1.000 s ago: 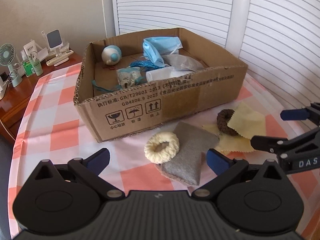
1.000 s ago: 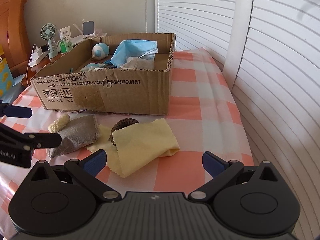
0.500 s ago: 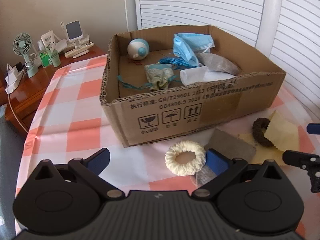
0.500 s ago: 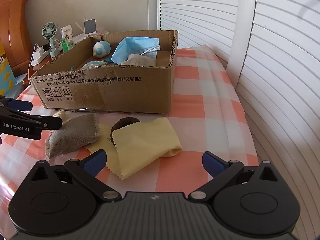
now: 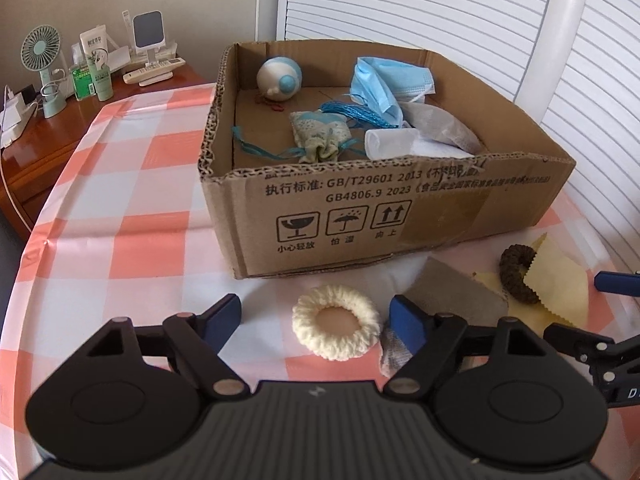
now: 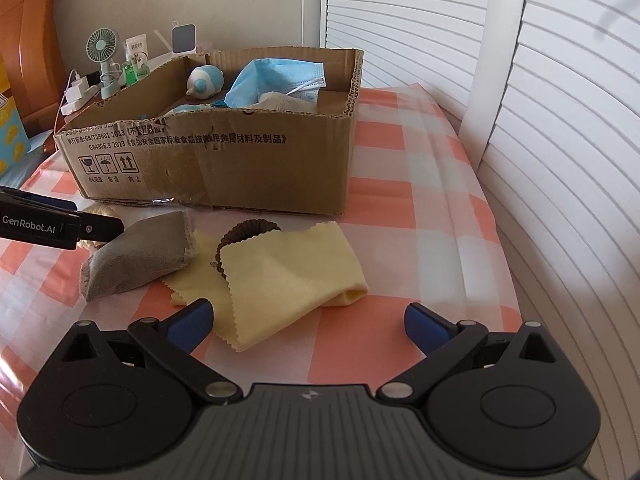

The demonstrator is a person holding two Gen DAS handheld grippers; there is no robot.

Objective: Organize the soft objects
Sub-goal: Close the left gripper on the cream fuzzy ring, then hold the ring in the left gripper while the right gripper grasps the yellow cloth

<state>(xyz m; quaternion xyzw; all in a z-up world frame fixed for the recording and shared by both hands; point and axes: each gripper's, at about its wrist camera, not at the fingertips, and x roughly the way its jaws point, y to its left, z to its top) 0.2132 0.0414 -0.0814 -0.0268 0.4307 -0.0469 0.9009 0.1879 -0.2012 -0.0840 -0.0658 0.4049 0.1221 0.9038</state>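
Note:
A cream knitted ring (image 5: 336,296) lies on the checked cloth just in front of the cardboard box (image 5: 440,208). My left gripper (image 5: 316,318) straddles it with its jaws closing; the blue pads do not press on it. The right pad sits over the edge of a grey pouch (image 5: 452,292). Further right, a brown scrunchie (image 5: 514,274) lies half under a yellow cloth (image 5: 556,284). My right gripper (image 6: 308,320) is open and empty, held low over the near edge of the yellow cloth (image 6: 288,272).
The box (image 6: 240,168) holds a blue face mask (image 5: 380,80), a round toy (image 5: 280,78), a small drawstring pouch (image 5: 320,136) and white items. A fan (image 5: 42,56) and bottles stand on the wooden stand at the far left. Shuttered doors run along the right.
My left gripper has shifted left from over the grey pouch to around the cream ring, and its jaws have narrowed. The right gripper has barely moved.

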